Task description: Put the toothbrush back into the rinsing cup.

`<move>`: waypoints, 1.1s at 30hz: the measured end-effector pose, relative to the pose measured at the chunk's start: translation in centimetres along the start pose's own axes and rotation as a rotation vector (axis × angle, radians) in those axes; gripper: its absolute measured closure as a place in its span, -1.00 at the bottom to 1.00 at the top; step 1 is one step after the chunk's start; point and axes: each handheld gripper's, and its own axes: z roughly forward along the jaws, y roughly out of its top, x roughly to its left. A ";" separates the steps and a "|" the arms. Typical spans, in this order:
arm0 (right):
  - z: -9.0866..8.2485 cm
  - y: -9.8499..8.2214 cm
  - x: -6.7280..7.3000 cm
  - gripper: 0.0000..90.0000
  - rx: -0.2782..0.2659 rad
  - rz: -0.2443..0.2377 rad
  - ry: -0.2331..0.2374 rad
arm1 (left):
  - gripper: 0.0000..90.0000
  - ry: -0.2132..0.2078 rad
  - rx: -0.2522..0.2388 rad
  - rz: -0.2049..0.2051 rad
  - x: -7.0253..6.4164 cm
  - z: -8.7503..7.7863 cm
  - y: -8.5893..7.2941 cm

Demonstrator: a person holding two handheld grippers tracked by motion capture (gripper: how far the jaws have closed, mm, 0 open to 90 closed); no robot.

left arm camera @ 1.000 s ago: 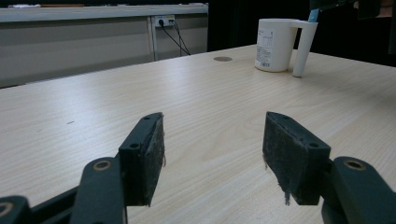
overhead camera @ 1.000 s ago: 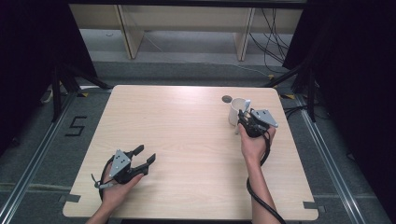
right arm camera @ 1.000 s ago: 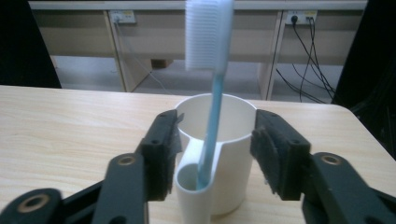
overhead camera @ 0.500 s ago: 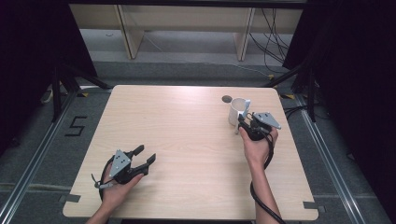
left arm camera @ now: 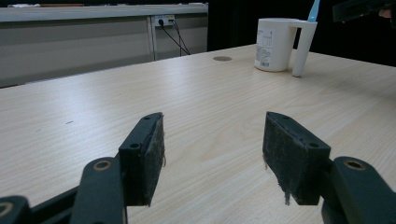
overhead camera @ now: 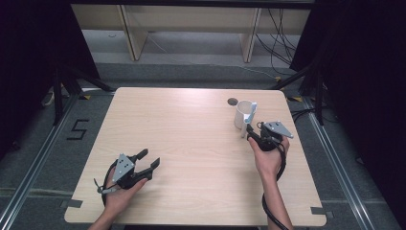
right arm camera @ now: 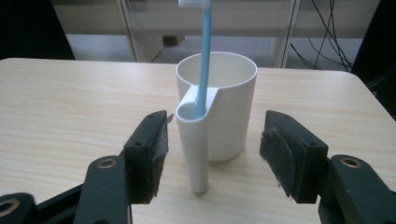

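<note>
"Two grippers are out on the surface (overhead camera: 191, 139), one in each hand. See the right gripper (right arm camera: 212, 154)? Its fingers (right arm camera: 149, 154) are spread wide, and they have just been opening."

"What sits between them?"

"A white cup (right arm camera: 219, 102). It stands upright, right in the gap. The cup has a thin tube on its near side, and that tube is closest to the left finger. Neither pad presses on it, so the cup is not pinched."

"And the blue stick?"

"That is a blue toothbrush (right arm camera: 204, 56). Its handle stands in the thin tube and leans up past the rim, above the fingertips."

"From above, where is the cup?"

"Just past the tips of the right gripper (overhead camera: 253, 132), toward the far edge. The white cup (overhead camera: 243, 114) is beside a small dark round spot (overhead camera: 232, 101) on the surface."

"What about the other hand?"

"The left gripper (overhead camera: 146, 160) lies low on the near side, well apart from the cup. Its fingers (left arm camera: 147, 154) are spread too, with only bare wood between them. Far ahead of them and to their right, you can see the cup (left arm camera: 275, 44) and the toothbrush (left arm camera: 314, 10)."
</note>
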 end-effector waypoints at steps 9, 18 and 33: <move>-1.5 -0.6 -0.2 -0.07 0.023 -0.023 0.005 | -0.15 0.004 0.001 -0.004 0.0 0.0 0.0; -2.8 -1.7 -0.4 -0.07 0.007 -0.039 0.016 | -0.15 0.006 0.001 -0.002 0.0 0.0 0.0; -5.1 -3.8 -1.5 -0.07 0.020 -0.009 0.010 | -0.15 0.007 0.005 -0.001 0.0 0.0 0.0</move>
